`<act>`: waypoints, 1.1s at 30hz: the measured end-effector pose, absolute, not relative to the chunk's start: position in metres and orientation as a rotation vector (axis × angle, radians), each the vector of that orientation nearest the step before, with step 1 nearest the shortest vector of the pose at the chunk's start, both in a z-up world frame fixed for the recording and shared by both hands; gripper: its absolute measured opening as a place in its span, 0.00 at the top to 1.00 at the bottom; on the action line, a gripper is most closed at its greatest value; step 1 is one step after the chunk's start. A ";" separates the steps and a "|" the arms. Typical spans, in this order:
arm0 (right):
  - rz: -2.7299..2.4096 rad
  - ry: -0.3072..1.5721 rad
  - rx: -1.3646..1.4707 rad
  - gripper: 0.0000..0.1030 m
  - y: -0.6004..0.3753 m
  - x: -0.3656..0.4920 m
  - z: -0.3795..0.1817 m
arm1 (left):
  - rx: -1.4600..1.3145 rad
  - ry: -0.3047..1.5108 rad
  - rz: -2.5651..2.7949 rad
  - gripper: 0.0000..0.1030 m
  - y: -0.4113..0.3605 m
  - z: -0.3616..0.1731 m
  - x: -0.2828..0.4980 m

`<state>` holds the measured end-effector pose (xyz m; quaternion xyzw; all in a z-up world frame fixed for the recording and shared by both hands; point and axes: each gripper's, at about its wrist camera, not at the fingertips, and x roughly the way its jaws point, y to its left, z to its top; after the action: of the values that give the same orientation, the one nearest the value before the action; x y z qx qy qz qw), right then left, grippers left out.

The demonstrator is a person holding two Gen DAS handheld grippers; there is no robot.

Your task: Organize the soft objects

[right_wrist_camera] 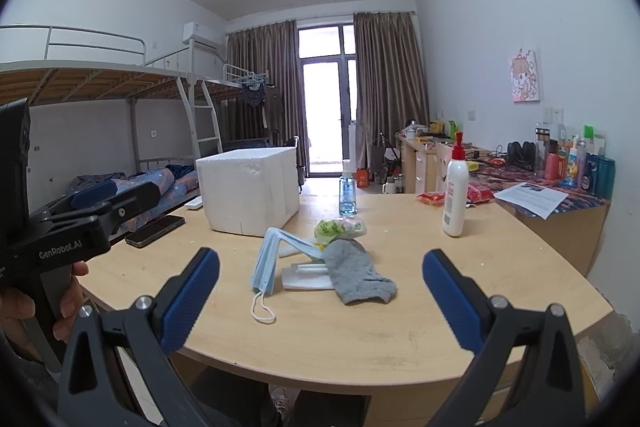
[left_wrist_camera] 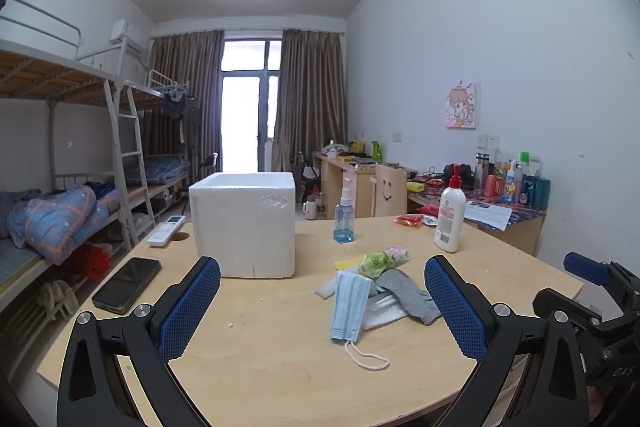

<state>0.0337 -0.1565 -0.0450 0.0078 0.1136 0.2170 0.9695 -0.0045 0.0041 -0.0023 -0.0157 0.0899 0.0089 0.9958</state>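
While both grippers hover above the near edge of the pale wooden bench [left_wrist_camera: 280, 367], the left gripper [left_wrist_camera: 322, 303] stands with its blue pads wide apart and nothing between them, and the right gripper [right_wrist_camera: 321, 297] is spread just the same. At the middle of the bench lies a small heap of soft things: a light blue face mask [left_wrist_camera: 350, 307] draped over white folded cloth [left_wrist_camera: 384, 311], a grey sock [right_wrist_camera: 354, 273] lying across that cloth, and a green-printed packet [left_wrist_camera: 380, 259] just behind. A white foam box [left_wrist_camera: 244, 223] sits to the left of the heap, apart from it. Near the bench's left edge rest a dark phone [left_wrist_camera: 126, 283] and a white remote [left_wrist_camera: 166, 231]. Farther back stand a blue spray bottle [left_wrist_camera: 343, 219] and a white pump bottle [left_wrist_camera: 450, 219], upright. Bunk beds [left_wrist_camera: 60, 163] line the left wall, brown curtains [left_wrist_camera: 308, 95] frame a bright glass door, and cluttered desks run along the right wall
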 end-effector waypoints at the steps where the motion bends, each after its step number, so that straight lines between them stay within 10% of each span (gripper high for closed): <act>1: 0.439 0.230 0.017 0.00 -0.157 0.034 -0.045 | -0.032 0.181 0.020 0.01 0.004 -0.003 -0.004; 33: 0.428 0.244 0.029 0.00 -0.161 0.039 -0.047 | -0.022 0.202 0.016 0.01 0.005 -0.007 0.002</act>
<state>0.0386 -0.1615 -0.0468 0.0146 0.1207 0.2117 0.9697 0.0023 0.0048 -0.0072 -0.0111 0.1008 0.0079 0.9948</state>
